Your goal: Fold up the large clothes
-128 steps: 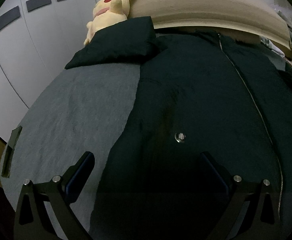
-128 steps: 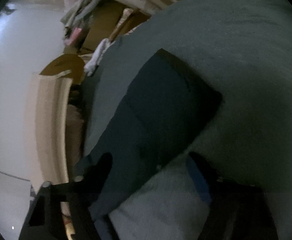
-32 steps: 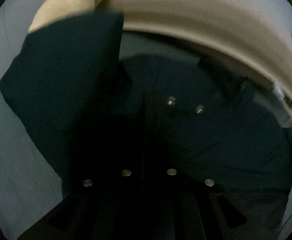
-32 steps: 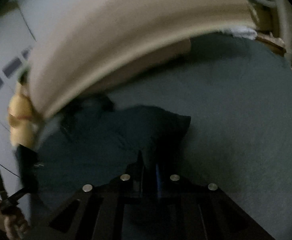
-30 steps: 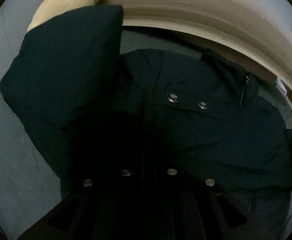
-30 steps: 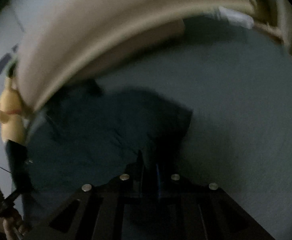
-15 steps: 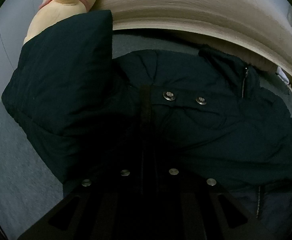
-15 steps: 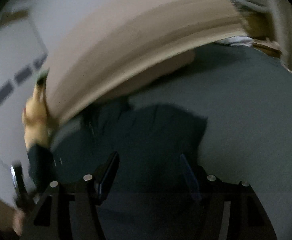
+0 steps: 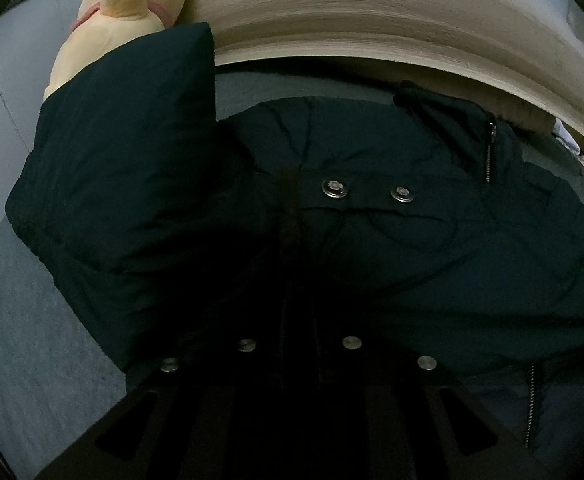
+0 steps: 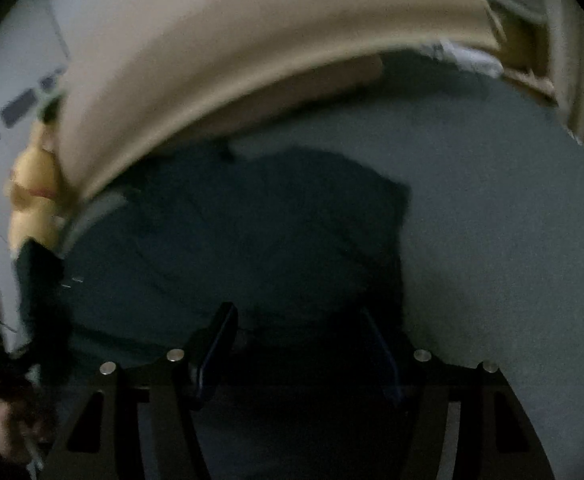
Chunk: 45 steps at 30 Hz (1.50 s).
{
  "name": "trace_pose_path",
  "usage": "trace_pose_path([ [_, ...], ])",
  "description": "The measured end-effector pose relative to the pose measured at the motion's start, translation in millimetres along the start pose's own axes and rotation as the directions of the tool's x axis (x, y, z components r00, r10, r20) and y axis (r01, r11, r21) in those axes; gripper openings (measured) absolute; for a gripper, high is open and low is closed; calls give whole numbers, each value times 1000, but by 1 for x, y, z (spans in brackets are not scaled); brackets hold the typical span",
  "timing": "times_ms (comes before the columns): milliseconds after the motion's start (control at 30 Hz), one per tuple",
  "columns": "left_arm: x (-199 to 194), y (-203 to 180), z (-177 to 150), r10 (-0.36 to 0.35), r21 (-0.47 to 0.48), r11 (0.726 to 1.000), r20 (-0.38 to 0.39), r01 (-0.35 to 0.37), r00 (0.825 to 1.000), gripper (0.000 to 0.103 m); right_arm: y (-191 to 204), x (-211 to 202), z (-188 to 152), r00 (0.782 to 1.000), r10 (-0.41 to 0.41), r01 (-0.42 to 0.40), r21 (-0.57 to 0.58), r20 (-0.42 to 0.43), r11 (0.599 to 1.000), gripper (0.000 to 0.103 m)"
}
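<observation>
The dark padded zip jacket (image 9: 371, 240) lies mid-frame on the grey bed (image 9: 32, 340). The left gripper (image 9: 297, 320), easing apart, still pinches its fabric and could drag the fold; the right gripper (image 10: 295, 344) gapes empty.

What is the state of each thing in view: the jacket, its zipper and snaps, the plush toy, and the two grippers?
Jacket: folded over on the grey bed, one sleeve lying out toward the plush toy.
Zipper: closed at the collar.
Snaps: two, fastened.
Plush toy: leaning at the headboard, behind the sleeve.
Left gripper: nearly shut on jacket fabric, just opening slightly.
Right gripper: open above the jacket, jaws just opened, nothing pressed.
</observation>
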<state>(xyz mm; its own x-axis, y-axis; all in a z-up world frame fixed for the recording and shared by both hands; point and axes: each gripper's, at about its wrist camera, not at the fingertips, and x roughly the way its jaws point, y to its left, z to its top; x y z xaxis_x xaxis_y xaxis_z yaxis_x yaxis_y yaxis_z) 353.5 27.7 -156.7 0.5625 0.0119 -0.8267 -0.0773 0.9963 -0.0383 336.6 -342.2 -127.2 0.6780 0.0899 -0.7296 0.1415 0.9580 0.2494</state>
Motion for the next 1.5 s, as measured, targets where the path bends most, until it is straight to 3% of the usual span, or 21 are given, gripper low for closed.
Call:
trace_pose_path([
  [67, -1, 0, -1, -2, -1, 1000, 12, 2, 1000, 14, 9, 8, -2, 1000, -14, 13, -35, -19, 999, 83],
  [133, 0, -1, 0, -1, 8, 1000, 16, 1, 1000, 20, 5, 52, -12, 980, -66, 56, -55, -186, 997, 89],
  [167, -7, 1, -4, 1, 16, 1000, 11, -2, 1000, 24, 4, 56, -14, 983, -72, 61, -64, -171, 996, 89],
  [233, -14, 3, -2, -10, 30, 1000, -12, 11, 1000, 48, 9, 52, -11, 984, -85, 79, -48, -158, 996, 89],
  [300, -29, 10, -2, -30, 35, 999, -13, 31, 999, 61, 13, 40, -9, 989, -73, 69, -30, -125, 997, 89],
  [433, -73, 35, -9, -115, 25, 993, 59, 114, 992, 69, 18, -2, -13, 998, -62, 62, -25, 1, 998, 89],
  [533, -106, 76, -15, -167, 1, 986, 136, 168, 977, 75, 24, -28, -26, 997, -34, 36, -43, 66, 998, 89],
  [667, -121, 168, -17, -198, -156, 960, 206, 232, 958, 78, 18, -54, -53, 995, -32, 37, -42, 95, 998, 89],
  [733, -110, 225, -14, -210, -297, 915, 223, 271, 952, 78, 12, -61, -62, 994, -33, 37, -32, 105, 999, 89],
  [767, -103, 256, -14, -208, -380, 880, 228, 283, 951, 78, 9, -65, -71, 994, -34, 37, -21, 107, 999, 89],
  [900, -62, 337, -15, -267, -627, 691, 243, 361, 933, 78, -2, -88, -100, 990, -74, 75, 0, 123, 997, 89],
  [967, -42, 362, -13, -287, -697, 599, 274, 395, 918, 78, -11, -91, -112, 989, -89, 88, 15, 120, 996, 89],
  [1000, -37, 370, -11, -295, -712, 572, 286, 408, 912, 78, -15, -89, -116, 988, -99, 96, 28, 115, 995, 89],
  [1167, -10, 378, -2, -320, -741, 505, 316, 443, 893, 78, -31, -92, -123, 988, -118, 110, 88, 95, 990, 89],
  [1300, 14, 380, 12, -313, -769, 470, 313, 433, 897, 77, -25, -97, -120, 985, -129, 122, 63, 113, 991, 89],
  [1333, 15, 381, 12, -305, -774, 471, 307, 423, 902, 70, -23, -98, -120, 985, -130, 124, 55, 117, 991, 89],
  [1367, 17, 382, 12, -300, -777, 475, 299, 413, 906, 59, -21, -98, -119, 984, -130, 126, 46, 119, 991, 89],
  [1400, 22, 382, 13, -297, -782, 486, 272, 390, 915, 32, -20, -98, -119, 984, -132, 128, 40, 119, 991, 89],
  [1433, 26, 382, 14, -287, -787, 497, 249, 366, 925, 14, -19, -98, -119, 984, -135, 132, 36, 119, 991, 89],
  [1500, 29, 383, 15, -271, -782, 526, 220, 336, 937, 9, -19, -97, -119, 984, -134, 131, 39, 114, 991, 89],
])
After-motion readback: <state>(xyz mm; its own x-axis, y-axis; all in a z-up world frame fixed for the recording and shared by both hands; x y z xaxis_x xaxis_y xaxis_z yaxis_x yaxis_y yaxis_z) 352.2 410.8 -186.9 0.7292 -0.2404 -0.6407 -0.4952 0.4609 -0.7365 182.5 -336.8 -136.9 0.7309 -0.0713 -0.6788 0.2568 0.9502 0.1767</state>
